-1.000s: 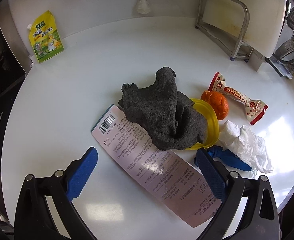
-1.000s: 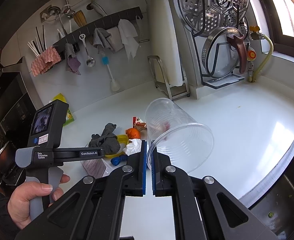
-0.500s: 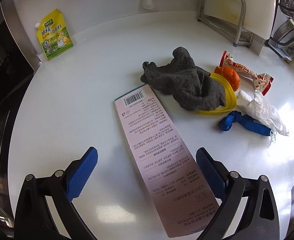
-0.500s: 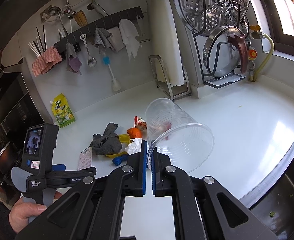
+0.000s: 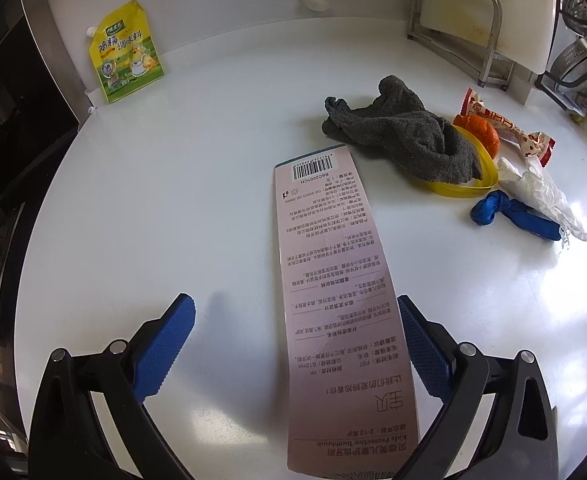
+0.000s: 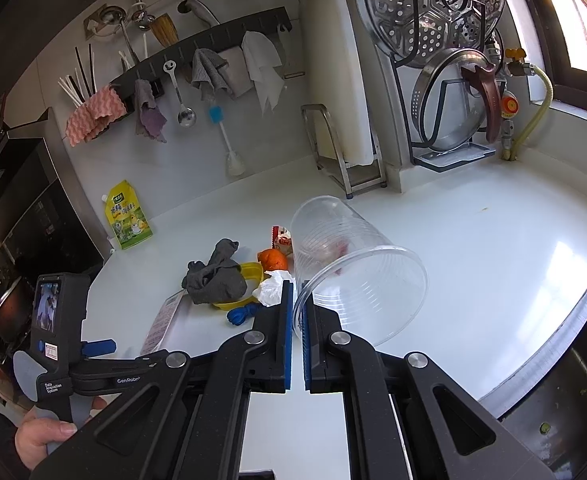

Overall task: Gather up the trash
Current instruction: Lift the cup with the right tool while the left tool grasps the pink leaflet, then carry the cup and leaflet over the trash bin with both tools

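Observation:
My left gripper (image 5: pixel 295 330) is open, low over the white counter, its jaws either side of the near end of a long pink toothbrush card (image 5: pixel 335 300). Beyond it lie a grey cloth (image 5: pixel 409 140) on a yellow lid (image 5: pixel 469 182), an orange peel (image 5: pixel 479 130), a red and white wrapper (image 5: pixel 509 128), a crumpled white tissue (image 5: pixel 541 192) and a blue knotted strip (image 5: pixel 505 216). My right gripper (image 6: pixel 298 304) is shut on the rim of a clear plastic cup (image 6: pixel 353 272), held tilted above the counter right of the pile; something pinkish shows inside it.
A yellow seasoning pouch (image 5: pixel 123 52) leans on the back wall. A cutting board in a metal rack (image 5: pixel 481 20) stands at the back right. A pot-lid rack (image 6: pixel 449 92) and hanging utensils (image 6: pixel 181 92) line the wall. A sink (image 6: pixel 553 420) lies at the near right.
My left gripper has pulled back and left, away from the cloth pile, so the pink card now lies between its open jaws. The right gripper and cup have stayed put.

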The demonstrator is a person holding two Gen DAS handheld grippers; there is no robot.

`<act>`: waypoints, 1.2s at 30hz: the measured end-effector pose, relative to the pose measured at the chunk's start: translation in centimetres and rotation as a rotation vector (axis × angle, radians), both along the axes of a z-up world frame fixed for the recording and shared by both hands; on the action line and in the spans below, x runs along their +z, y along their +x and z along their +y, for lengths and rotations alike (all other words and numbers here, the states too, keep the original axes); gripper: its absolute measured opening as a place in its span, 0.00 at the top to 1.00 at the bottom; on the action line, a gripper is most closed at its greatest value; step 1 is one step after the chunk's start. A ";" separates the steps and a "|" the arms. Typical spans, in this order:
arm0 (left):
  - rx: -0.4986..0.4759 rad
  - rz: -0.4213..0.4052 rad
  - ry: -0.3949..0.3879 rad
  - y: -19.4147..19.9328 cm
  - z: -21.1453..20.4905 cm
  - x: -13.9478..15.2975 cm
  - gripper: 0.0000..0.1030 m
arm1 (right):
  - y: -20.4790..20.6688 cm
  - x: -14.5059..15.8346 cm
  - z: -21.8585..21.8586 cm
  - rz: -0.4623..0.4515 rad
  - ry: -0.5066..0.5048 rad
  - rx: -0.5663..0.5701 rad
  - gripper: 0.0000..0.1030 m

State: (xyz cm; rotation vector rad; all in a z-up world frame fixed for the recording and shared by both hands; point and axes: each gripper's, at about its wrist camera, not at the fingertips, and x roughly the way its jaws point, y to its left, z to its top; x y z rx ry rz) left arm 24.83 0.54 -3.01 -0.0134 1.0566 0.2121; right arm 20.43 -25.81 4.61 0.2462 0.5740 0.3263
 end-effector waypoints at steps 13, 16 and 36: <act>-0.105 -0.119 -0.083 -1.7 -0.3 0.1 0.49 | 0.2 -0.5 0.5 0.014 -0.017 0.008 0.96; -0.129 -0.137 -0.091 -2.2 -0.3 0.1 0.51 | 0.2 -0.7 0.9 0.019 -0.034 0.010 0.96; -0.247 -0.341 0.031 -9.8 0.8 3.9 0.53 | -6.8 -1.9 4.9 0.059 -0.135 -0.008 0.96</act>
